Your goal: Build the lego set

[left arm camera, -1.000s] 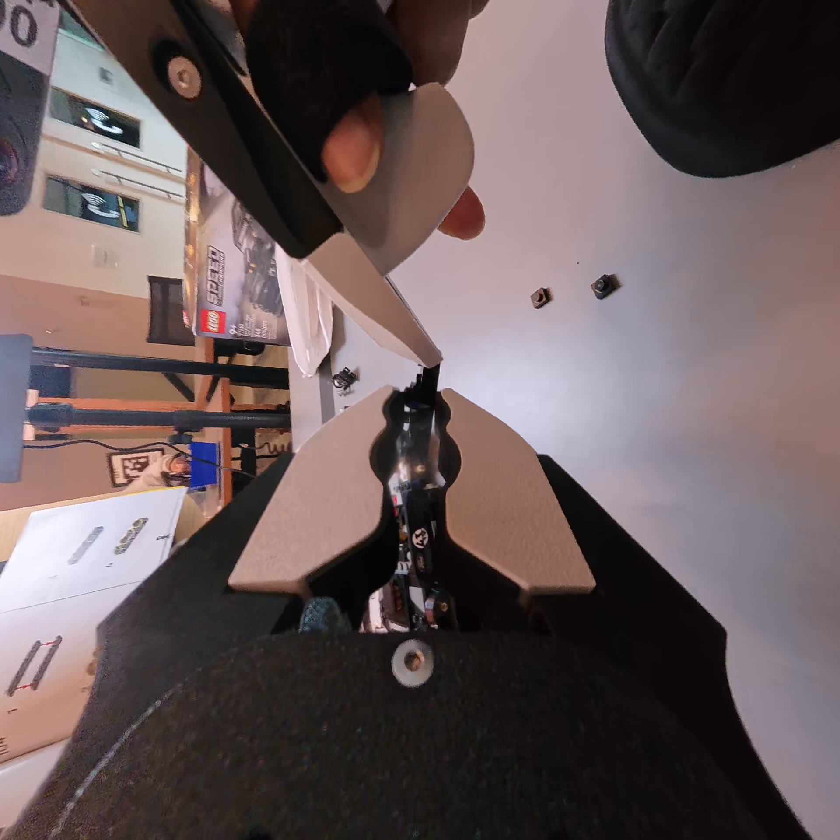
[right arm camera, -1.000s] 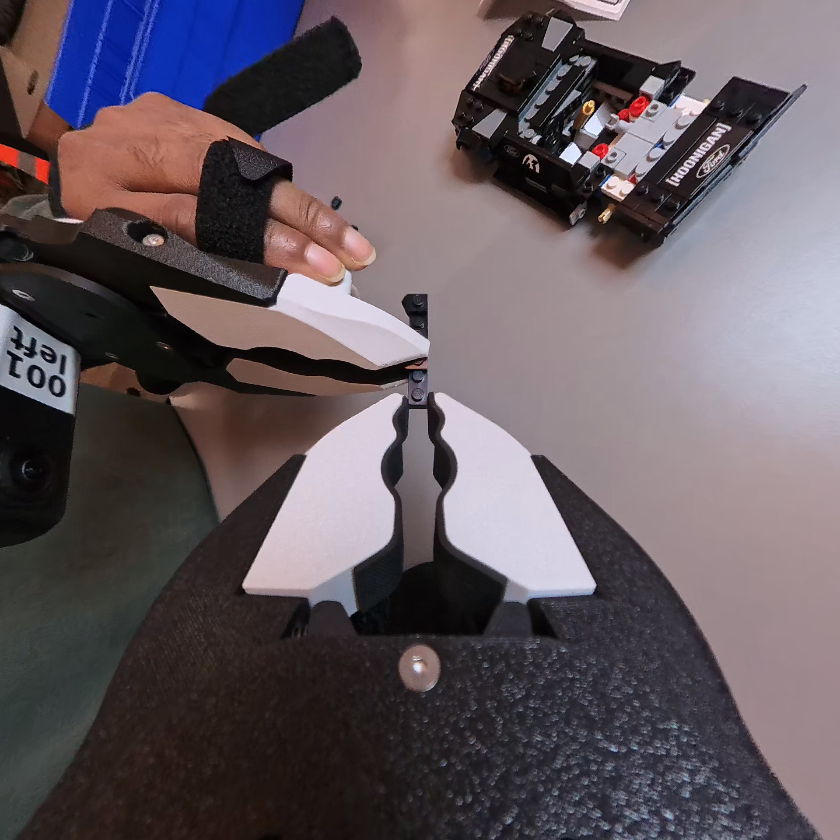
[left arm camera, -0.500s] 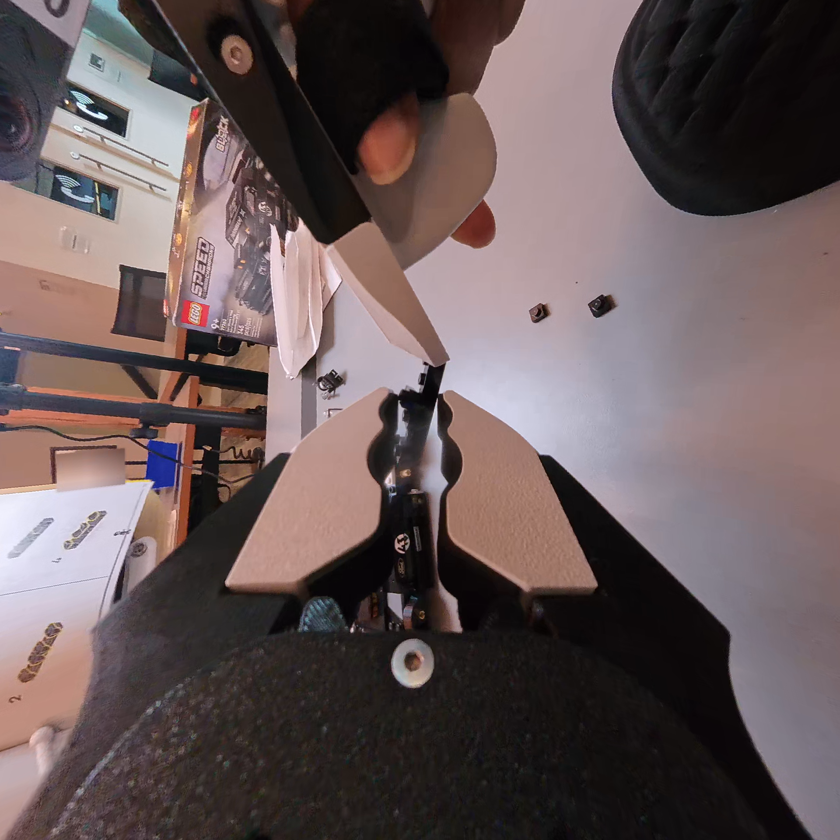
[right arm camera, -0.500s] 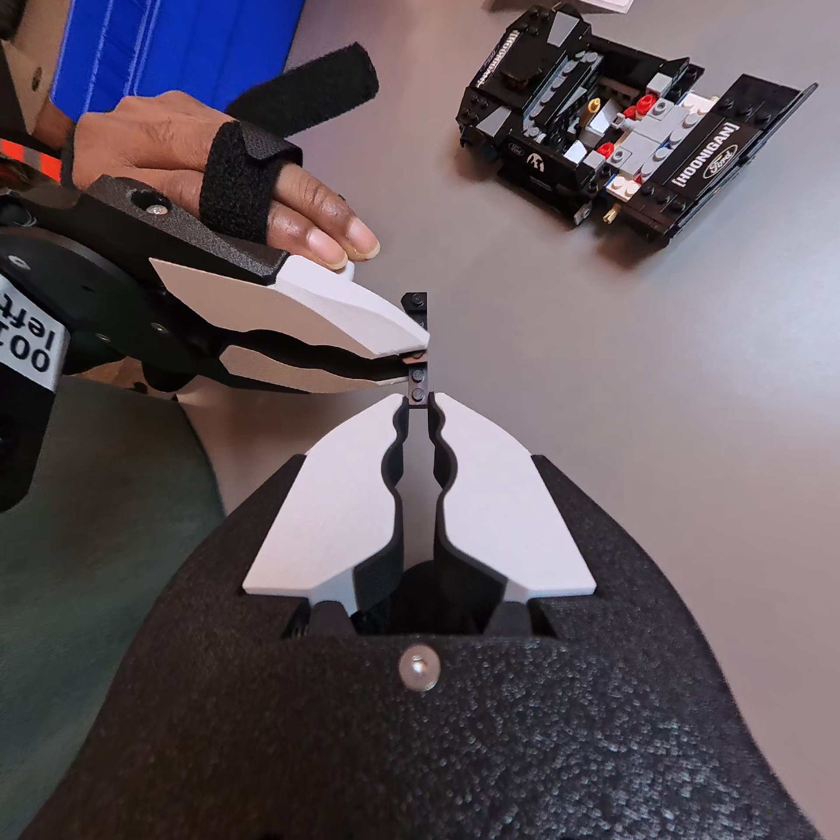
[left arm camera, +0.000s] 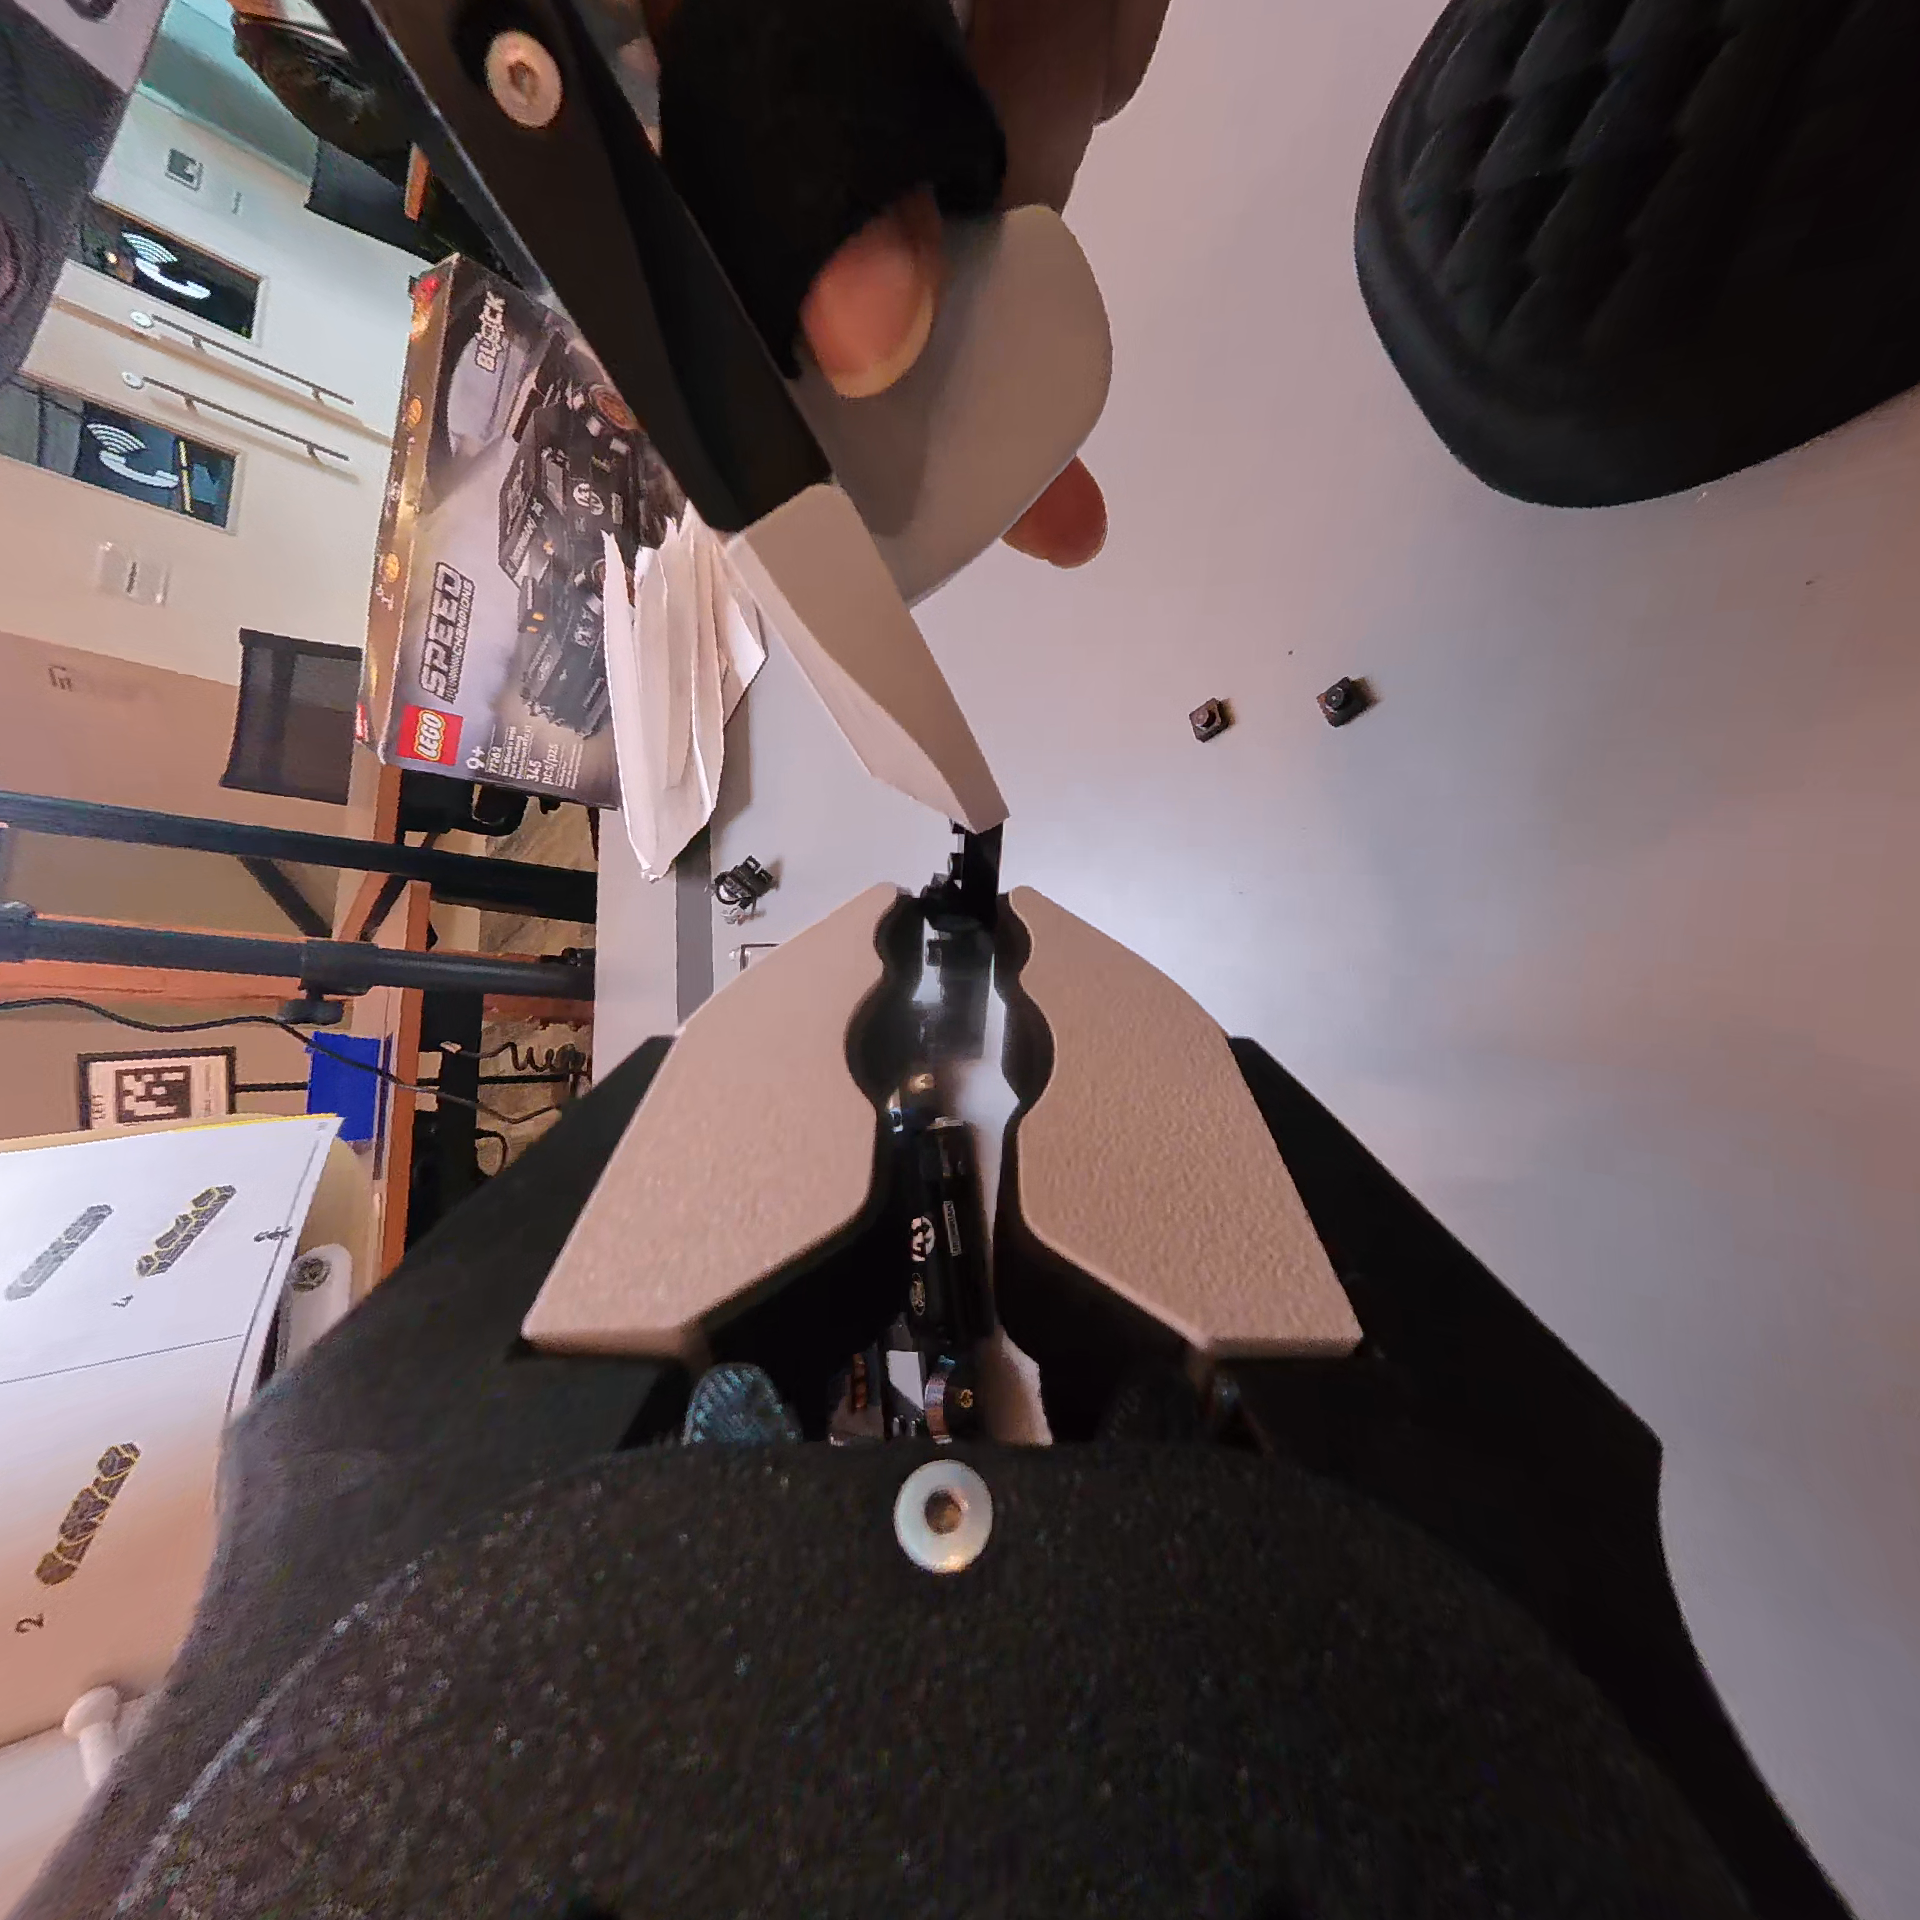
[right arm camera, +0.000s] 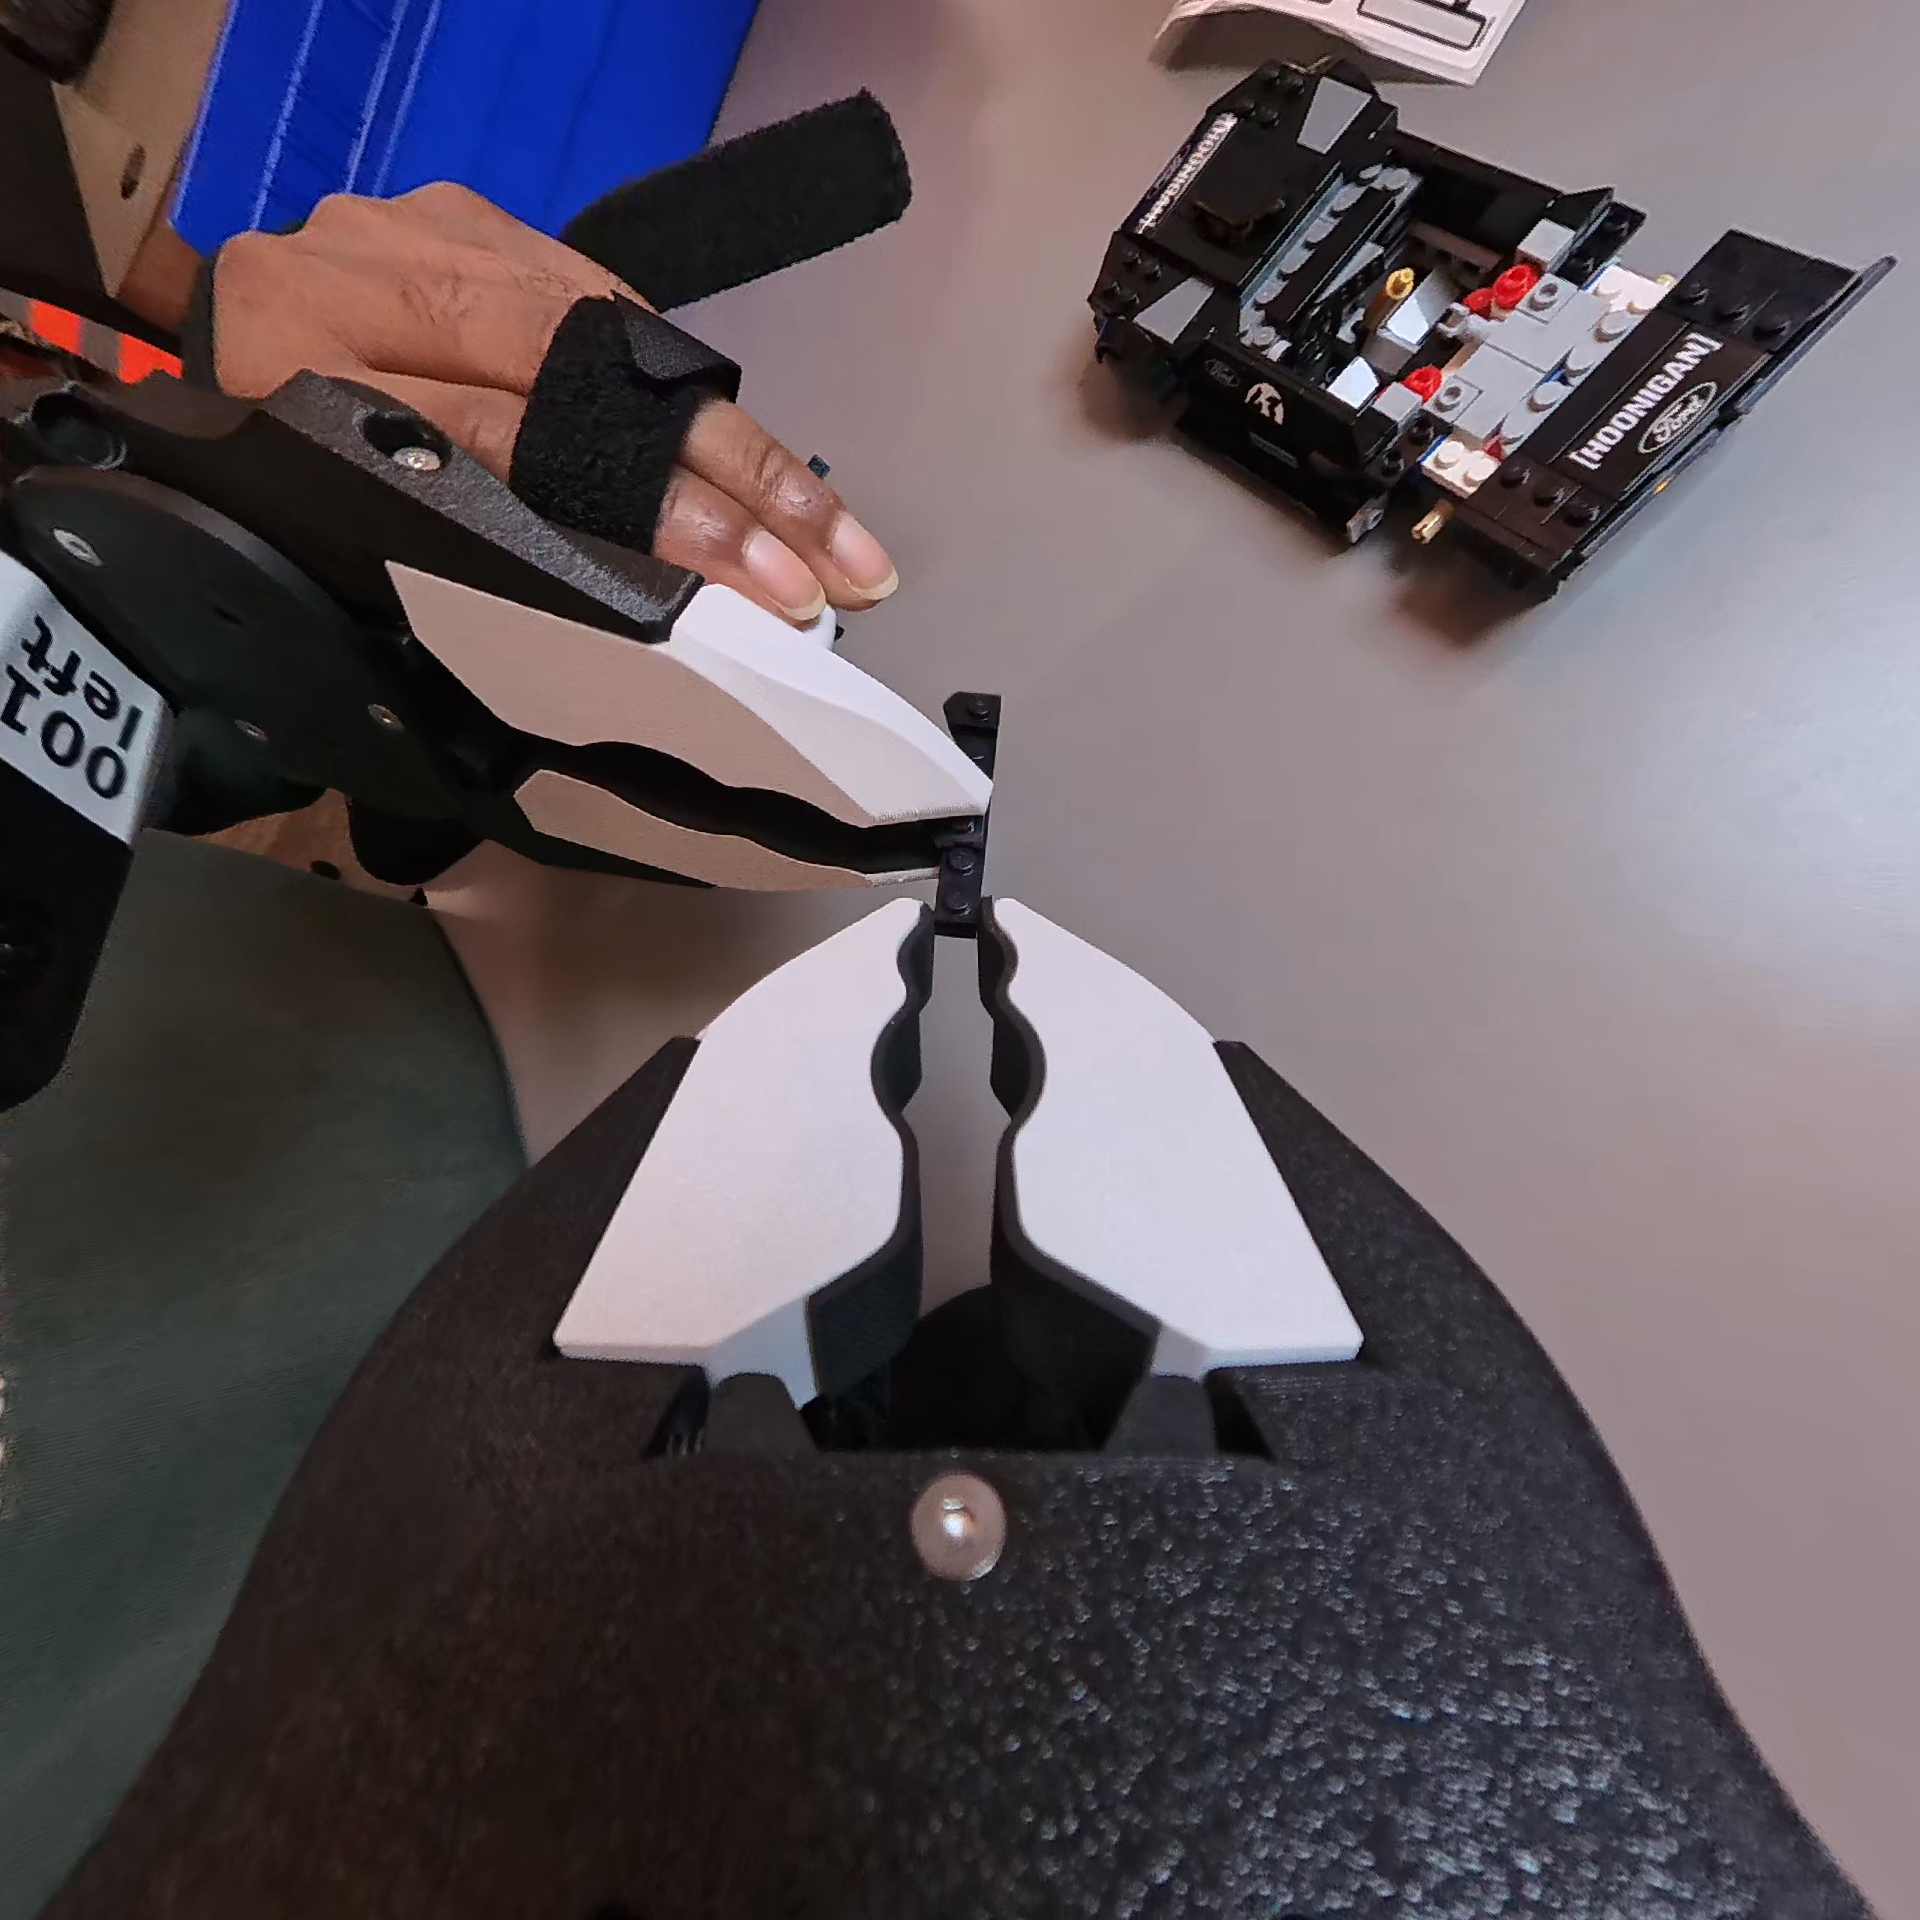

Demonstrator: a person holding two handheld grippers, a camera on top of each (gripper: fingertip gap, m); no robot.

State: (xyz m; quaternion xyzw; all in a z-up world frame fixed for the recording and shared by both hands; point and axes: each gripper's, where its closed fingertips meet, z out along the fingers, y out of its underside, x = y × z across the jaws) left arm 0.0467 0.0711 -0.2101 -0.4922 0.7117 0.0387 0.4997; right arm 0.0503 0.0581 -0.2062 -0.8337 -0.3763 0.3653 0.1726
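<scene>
A thin black lego plate (right arm camera: 974,727) stands on edge in the air, held at one end by each gripper. My right gripper (right arm camera: 956,916) is shut on its near end. My left gripper (right arm camera: 961,840) comes in from the left and is shut across the plate's middle. In the left wrist view my left gripper (left arm camera: 958,902) is shut on the plate (left arm camera: 979,854), and the right gripper (left arm camera: 977,812) meets it from above. The part-built black lego car (right arm camera: 1455,364) lies on the grey table (right arm camera: 1455,935) at the far right.
Two small dark pieces (left arm camera: 1207,717) (left arm camera: 1340,698) lie on the table. A black padded object (left arm camera: 1662,229) sits beyond them. The lego box (left arm camera: 499,582), white bags (left arm camera: 675,686) and an instruction booklet (left arm camera: 135,1299) are at the table's edge. A small black part (left arm camera: 743,883) lies near the bags. My left and right fingertips are right by each other. From either gripper's tips it is about 15 centimetres to the part-built black lego car (right arm camera: 1455,364).
Both grippers stay shut on the plate. The left gripper has tilted and shifted a little, so the box and booklet have slid across its view.
</scene>
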